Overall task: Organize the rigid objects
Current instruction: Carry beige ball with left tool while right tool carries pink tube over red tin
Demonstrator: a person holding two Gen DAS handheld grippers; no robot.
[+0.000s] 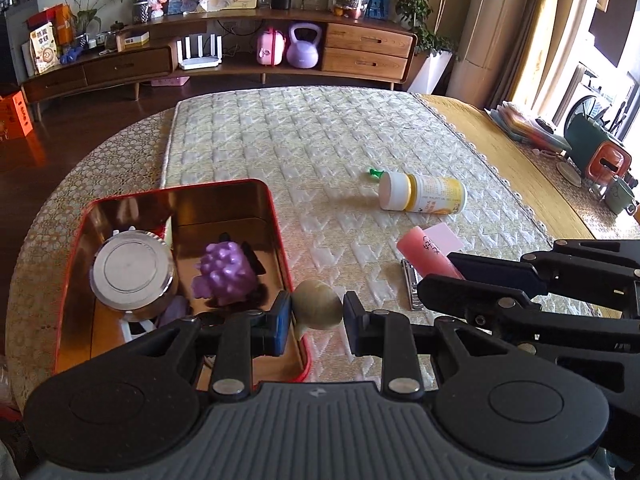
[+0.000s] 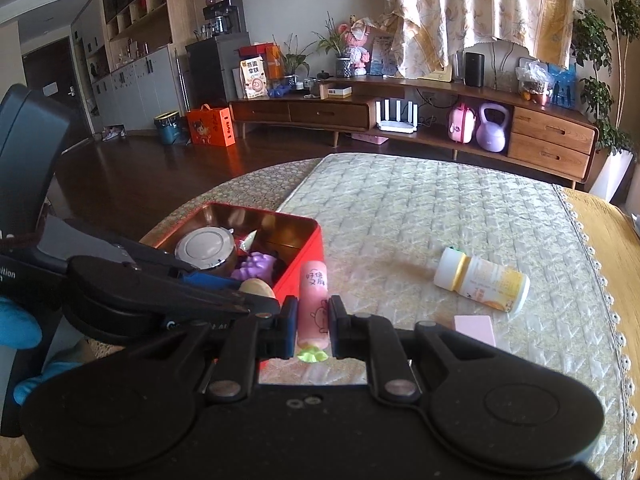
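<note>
Red tin (image 1: 280, 216) with a gold lining is my landmark: it sits on the quilted mat (image 1: 340, 132) of the table and already holds a steel-lidded jar (image 1: 130, 266) and a knobbly purple toy (image 1: 224, 274). My left claw (image 1: 317, 320) is clamped on a beige rounded piece (image 1: 318, 306) right at the tin's near rim. My right claw (image 2: 313, 322) is clamped on a pink tube (image 2: 314, 292) just beside the tin's outer wall. I judge both pieces are bound for the tin. To do it well I'd clear the rim, take turns so the claws don't collide, and lower into the bare floor near the toy. The tube bears handwritten-style characters I can't make out. A yellow-labelled white bottle (image 1: 422, 197) lies well away from the tin, its print too small to read.
</note>
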